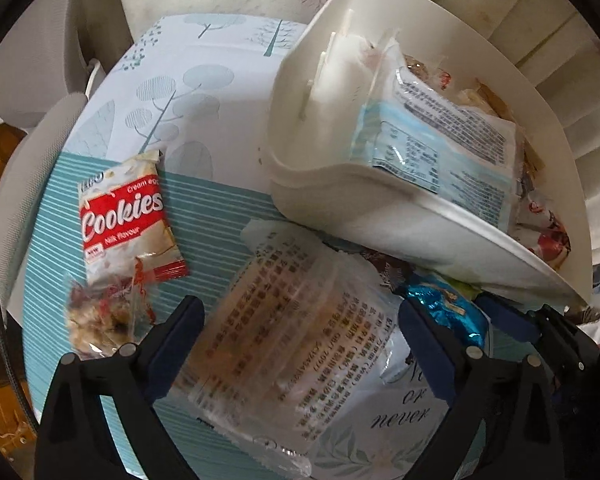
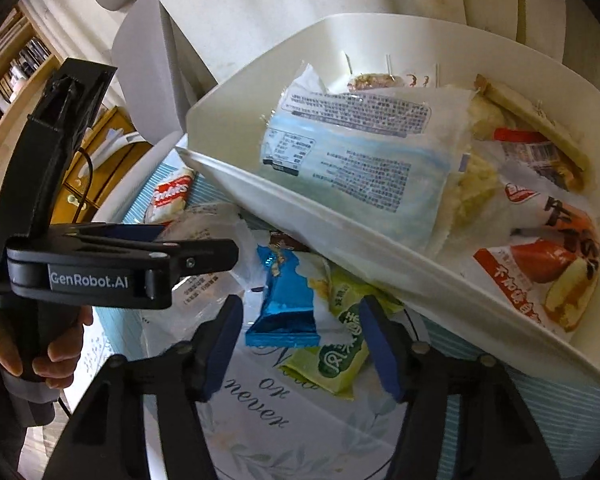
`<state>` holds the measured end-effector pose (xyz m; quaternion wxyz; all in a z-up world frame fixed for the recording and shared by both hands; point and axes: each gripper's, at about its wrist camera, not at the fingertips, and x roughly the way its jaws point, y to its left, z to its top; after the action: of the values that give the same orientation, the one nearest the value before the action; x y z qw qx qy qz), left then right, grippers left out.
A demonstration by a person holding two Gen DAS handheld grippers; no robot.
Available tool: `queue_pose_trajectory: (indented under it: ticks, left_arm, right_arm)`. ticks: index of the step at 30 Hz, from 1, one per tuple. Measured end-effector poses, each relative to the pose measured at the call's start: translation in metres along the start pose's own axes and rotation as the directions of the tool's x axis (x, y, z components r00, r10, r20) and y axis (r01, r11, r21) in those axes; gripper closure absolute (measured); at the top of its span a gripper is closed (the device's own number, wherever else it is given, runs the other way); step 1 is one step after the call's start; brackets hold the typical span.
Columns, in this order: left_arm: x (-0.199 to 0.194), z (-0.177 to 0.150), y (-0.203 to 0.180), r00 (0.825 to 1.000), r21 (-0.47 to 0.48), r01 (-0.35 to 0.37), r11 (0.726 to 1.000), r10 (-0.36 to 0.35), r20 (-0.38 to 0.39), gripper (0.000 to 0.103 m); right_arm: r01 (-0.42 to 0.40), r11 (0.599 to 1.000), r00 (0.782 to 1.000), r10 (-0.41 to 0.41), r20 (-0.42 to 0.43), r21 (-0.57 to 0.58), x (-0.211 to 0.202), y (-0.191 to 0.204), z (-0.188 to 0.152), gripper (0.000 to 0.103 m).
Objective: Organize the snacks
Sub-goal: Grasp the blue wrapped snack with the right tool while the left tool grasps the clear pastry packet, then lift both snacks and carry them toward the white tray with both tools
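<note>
Snacks lie loose on the patterned tablecloth (image 1: 112,120) and piled in the tilted white bin (image 2: 260,92): the left gripper (image 1: 296,320) stands spread around a clear packet of stacked crackers (image 1: 284,344), whether touching it I cannot tell, its long axis running away from the jaws toward the bin. The right gripper (image 2: 300,316) hangs released over two packets lying side by side, a blue foil bar (image 2: 284,304) and a green pouch (image 2: 340,356), both pointing lengthwise toward the bin's low wall. Off left lie one red Cookies pack (image 1: 128,220) and one clear bag of nutty bits (image 1: 96,316), while the bin holds at least three packets, the pale blue-and-white one (image 2: 360,164) uppermost.
</note>
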<state>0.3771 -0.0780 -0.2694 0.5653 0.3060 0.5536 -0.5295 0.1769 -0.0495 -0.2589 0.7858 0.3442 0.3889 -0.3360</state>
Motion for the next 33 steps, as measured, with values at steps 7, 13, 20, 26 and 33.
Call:
queue_pose_trajectory:
  ticks: [7,13,20,26,33]
  left_arm:
    - [0.001,-0.012,0.004,0.998,-0.055,0.011,0.998,-0.008,0.059,0.004]
    - [-0.005,-0.041,0.006,0.991,-0.151,0.011,0.989,0.01,0.135,0.009]
    - [-0.013,-0.068,0.002,0.981,-0.304,-0.009,0.953,0.068,0.182,0.017]
    - [-0.018,-0.091,-0.012,0.98,-0.407,-0.037,0.913,0.113,0.164,0.021]
    - [-0.024,-0.127,-0.02,0.982,-0.565,-0.005,0.825,0.111,0.154,0.021]
  right_arm:
    - [0.01,0.997,1.0,-0.011,-0.013,-0.072,0.006,0.006,0.003,0.06]
    - [-0.014,0.993,0.998,0.007,-0.055,-0.117,0.009,0.008,0.003,0.062]
    - [-0.035,0.99,0.992,0.017,-0.127,-0.14,0.007,0.004,0.005,0.064]
    - [-0.047,0.989,0.975,0.016,-0.223,-0.138,0.001,-0.006,0.004,0.064]
    - [-0.066,0.984,0.959,0.016,-0.281,-0.166,-0.02,-0.013,-0.001,0.065]
